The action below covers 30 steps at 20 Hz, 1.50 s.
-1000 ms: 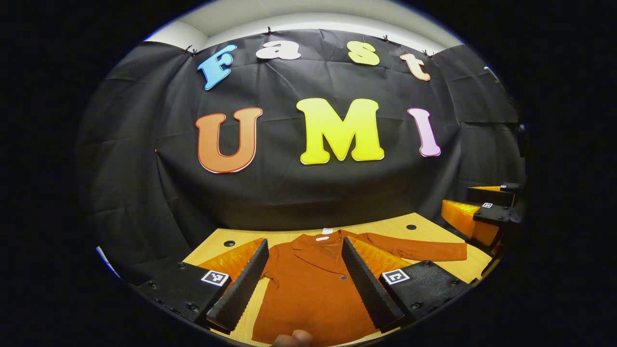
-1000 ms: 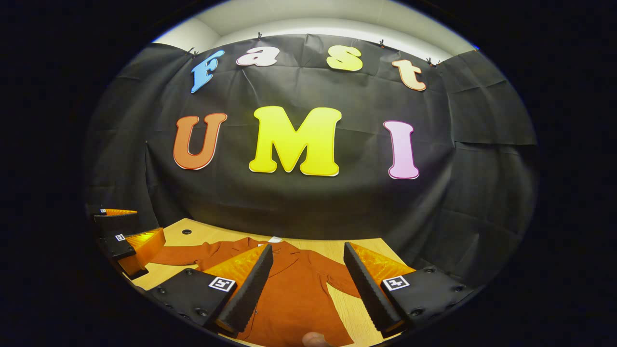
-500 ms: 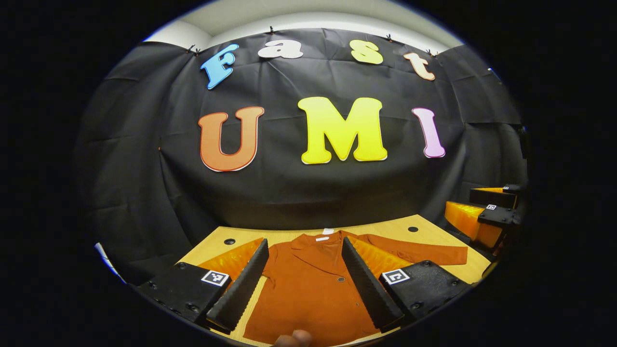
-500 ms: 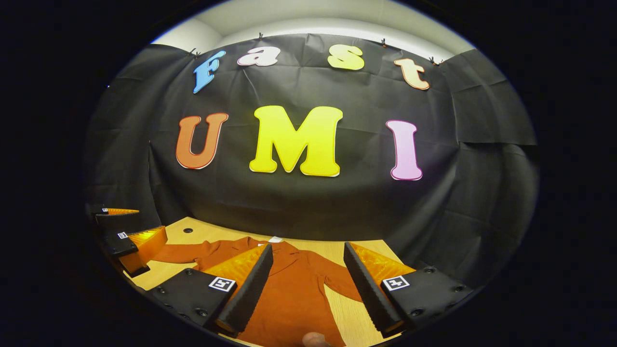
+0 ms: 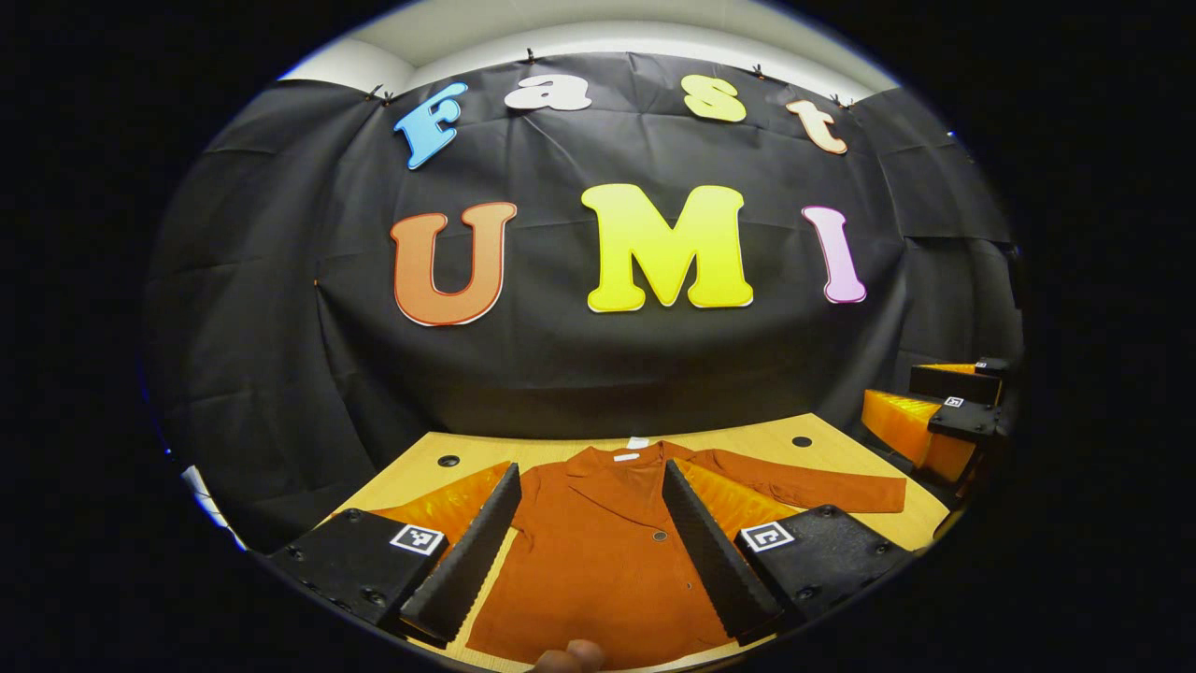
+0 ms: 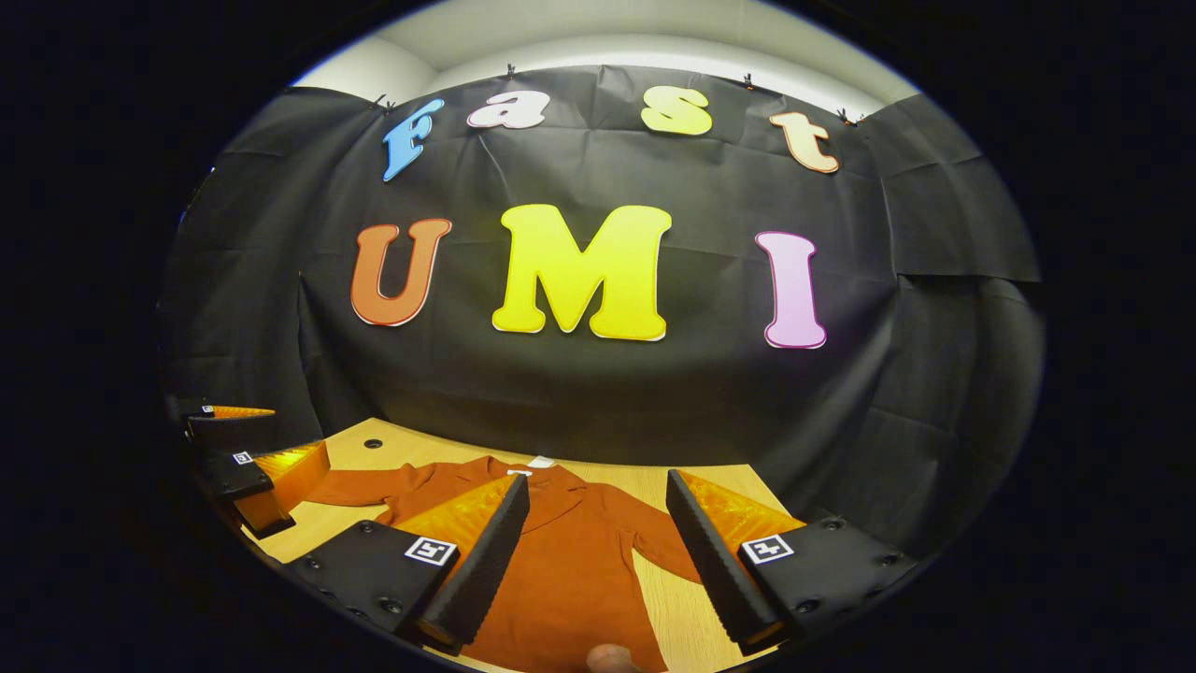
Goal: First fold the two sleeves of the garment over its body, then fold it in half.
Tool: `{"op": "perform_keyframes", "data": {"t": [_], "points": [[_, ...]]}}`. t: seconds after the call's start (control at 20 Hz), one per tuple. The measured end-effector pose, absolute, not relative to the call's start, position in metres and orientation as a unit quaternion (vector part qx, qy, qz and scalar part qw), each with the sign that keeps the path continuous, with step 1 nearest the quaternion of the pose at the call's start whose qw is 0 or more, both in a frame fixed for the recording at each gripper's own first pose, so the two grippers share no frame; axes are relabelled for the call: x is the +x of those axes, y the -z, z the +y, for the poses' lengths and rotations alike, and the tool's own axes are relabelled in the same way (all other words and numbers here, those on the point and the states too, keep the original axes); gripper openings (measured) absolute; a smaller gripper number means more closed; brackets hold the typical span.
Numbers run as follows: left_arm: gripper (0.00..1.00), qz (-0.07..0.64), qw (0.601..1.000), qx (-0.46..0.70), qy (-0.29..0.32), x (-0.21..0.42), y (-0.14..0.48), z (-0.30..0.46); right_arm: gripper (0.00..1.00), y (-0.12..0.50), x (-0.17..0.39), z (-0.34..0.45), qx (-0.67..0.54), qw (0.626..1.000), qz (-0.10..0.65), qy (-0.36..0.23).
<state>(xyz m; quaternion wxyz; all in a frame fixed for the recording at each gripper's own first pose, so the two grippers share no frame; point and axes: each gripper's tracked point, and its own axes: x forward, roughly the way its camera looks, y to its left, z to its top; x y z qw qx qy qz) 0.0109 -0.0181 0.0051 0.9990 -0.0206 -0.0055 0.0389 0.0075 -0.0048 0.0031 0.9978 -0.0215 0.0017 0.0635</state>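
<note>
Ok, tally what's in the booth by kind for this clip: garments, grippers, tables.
Garments: 1, the rust-orange jacket lying flat, sleeves spread out.
Grippers: 2, the left gripper and the right gripper, both open above the jacket.
Tables: 1, the wooden table.
Total: 4.
</note>
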Motion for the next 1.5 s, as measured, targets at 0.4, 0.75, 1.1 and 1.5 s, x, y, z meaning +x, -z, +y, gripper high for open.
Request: {"op": "perform_keyframes", "data": {"t": [0.4,0.75,1.1,1.5], "points": [[0.99,0.0,0.999,-0.021,-0.045,0.007,-0.001,-0.021,0.94,0.001,0.009,-0.016,-0.014,0.998,0.009,-0.06],[0.99,0.006,0.998,-0.022,-0.051,0.003,0.004,-0.023,0.94,0.004,0.014,-0.031,-0.007,0.999,0.012,-0.052],[0.99,0.024,0.998,-0.025,-0.051,0.006,0.013,-0.031,0.94,0.025,0.042,-0.078,0.016,0.999,0.044,-0.006],[0.99,0.068,0.995,-0.032,-0.061,0.014,0.038,-0.039,0.95,0.092,0.082,-0.202,0.026,0.982,0.137,0.125]]}}
